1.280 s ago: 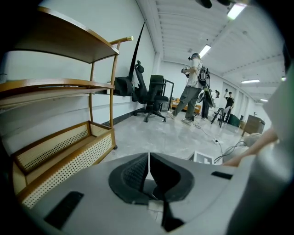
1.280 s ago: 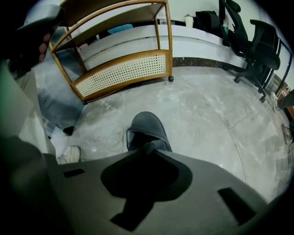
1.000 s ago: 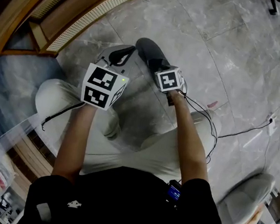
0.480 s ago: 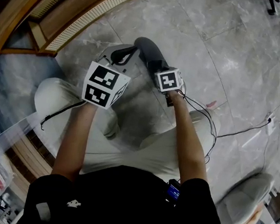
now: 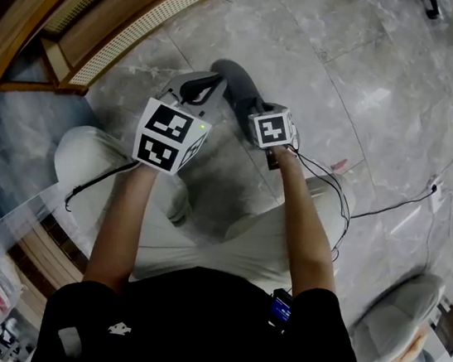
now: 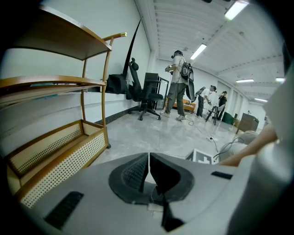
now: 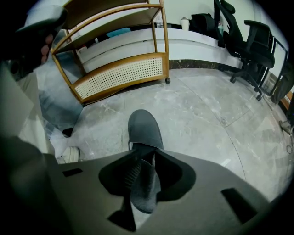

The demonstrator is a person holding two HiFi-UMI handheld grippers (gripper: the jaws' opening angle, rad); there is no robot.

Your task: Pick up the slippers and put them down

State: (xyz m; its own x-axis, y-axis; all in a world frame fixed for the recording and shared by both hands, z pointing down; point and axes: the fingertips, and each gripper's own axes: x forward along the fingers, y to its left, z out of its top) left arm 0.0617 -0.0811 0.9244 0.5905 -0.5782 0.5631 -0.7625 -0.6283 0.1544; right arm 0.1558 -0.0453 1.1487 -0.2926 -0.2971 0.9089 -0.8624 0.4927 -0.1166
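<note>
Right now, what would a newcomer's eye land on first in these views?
The grey slipper lies on the marble floor, its heel between the opening jaws of the right gripper. Next comes the left gripper, jaws together and empty, aimed out into the room. The wooden rack sits at the head view's upper left.

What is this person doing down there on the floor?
A person holds a gripper in each hand above the floor. The right gripper has the heel of a grey slipper between its jaws, which are opening, so it seems to be letting the slipper down. The left gripper is shut and empty.
</note>
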